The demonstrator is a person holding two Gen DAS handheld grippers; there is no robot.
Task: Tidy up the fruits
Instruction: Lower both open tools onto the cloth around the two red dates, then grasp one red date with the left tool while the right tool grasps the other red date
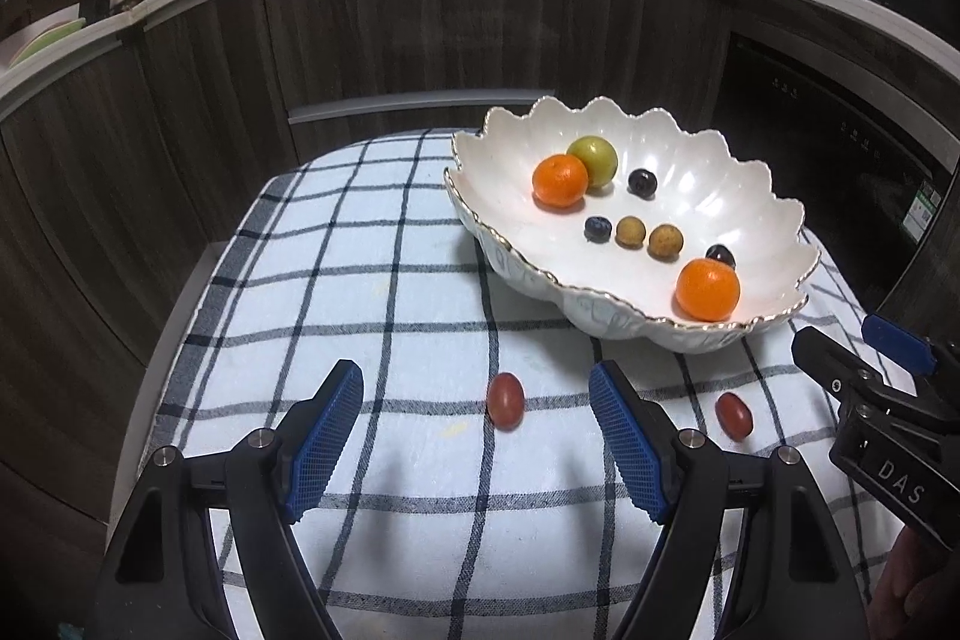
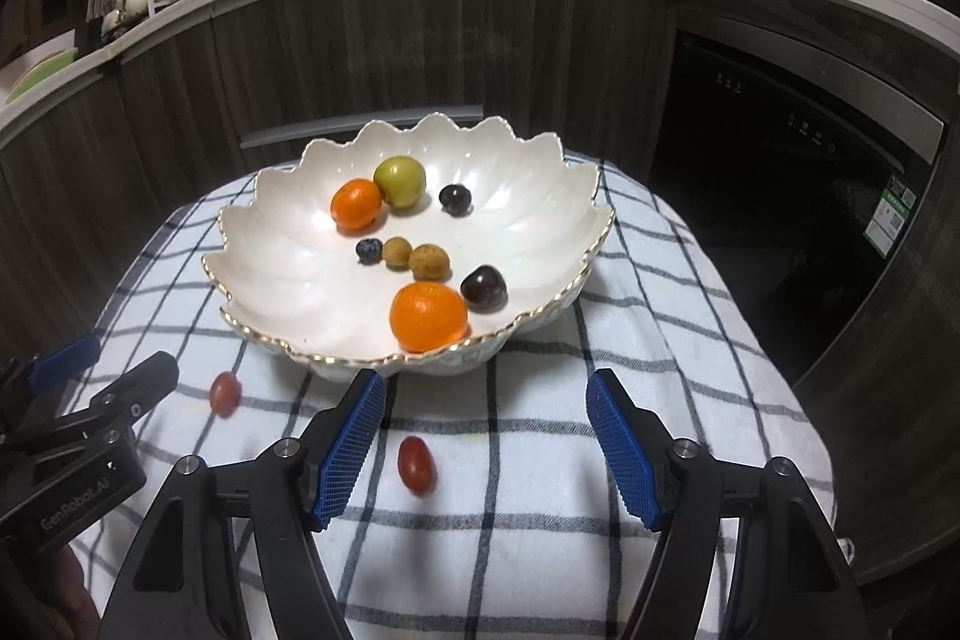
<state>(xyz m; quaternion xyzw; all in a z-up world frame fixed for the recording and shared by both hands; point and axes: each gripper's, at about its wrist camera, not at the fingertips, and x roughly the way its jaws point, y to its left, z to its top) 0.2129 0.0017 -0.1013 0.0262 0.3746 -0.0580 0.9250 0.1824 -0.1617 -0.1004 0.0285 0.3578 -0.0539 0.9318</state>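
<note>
Left tongs [image 1: 477, 436]: jaws apart, nothing between the pads. They hang over the checked cloth [image 1: 360, 280] on the worktop, aimed down at the left grape tomato [image 1: 505, 400], which lies on the cloth between the two blue pads but ahead of them, not touched.

Next over: right grape tomato [image 2: 416, 465], also loose on the cloth, just in front of the bowl's near rim. My right tongs [image 2: 486, 445] are apart too and hold nothing; the tomato sits nearer the left pad than the right.

Bowl [image 1: 774, 214]: white, scalloped, gold-edged, on the far right part of the cloth. Inside it are two mandarins [image 1: 707, 289], a green plum, two longans, blueberries and a dark cherry. So only the two tomatoes are still outside, by my reading.

Risks noted:
- Tomatoes are small, smooth and oval; if one pad reaches it first, it will likely roll along the cloth or squirt out sideways. The right one is off-centre, so this applies most there.
- Squeezing hard could split the skin.
- The cloth is soft and wrinkled; pads dragged low may snag it and shift the bowl.
- Both tongs work close together; the two tools could knock.
- The right tomato lies near the bowl wall; a pad pushed forward may strike the rim.
</note>
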